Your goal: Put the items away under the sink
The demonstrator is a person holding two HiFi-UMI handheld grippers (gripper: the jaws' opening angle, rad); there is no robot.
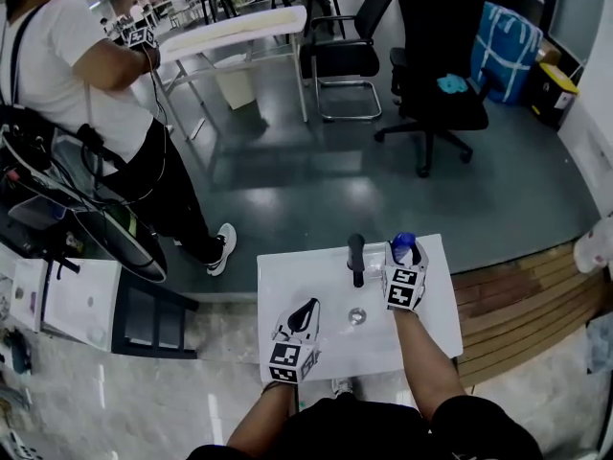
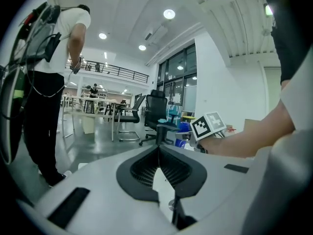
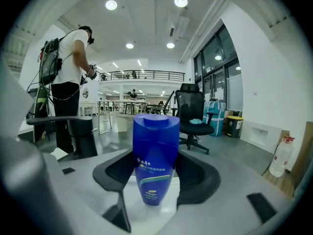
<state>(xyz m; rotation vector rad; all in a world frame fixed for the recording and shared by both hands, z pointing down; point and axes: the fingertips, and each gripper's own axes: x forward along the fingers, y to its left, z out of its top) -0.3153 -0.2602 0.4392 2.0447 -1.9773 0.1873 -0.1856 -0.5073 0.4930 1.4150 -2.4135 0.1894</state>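
Right tool (image 1: 404, 260) clamps the tapered blue bottle (image 3: 155, 155) at the tabletop (image 1: 306, 286) edge — a slack grip would drop it; left tool (image 2: 159, 153) closed, empty.

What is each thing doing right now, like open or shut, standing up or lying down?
left gripper: shut, empty, above the white sink top.
right gripper: shut on the blue bottle.
blue bottle: upright between the pads, lid closed.
faucet: standing upright, no water seen running.
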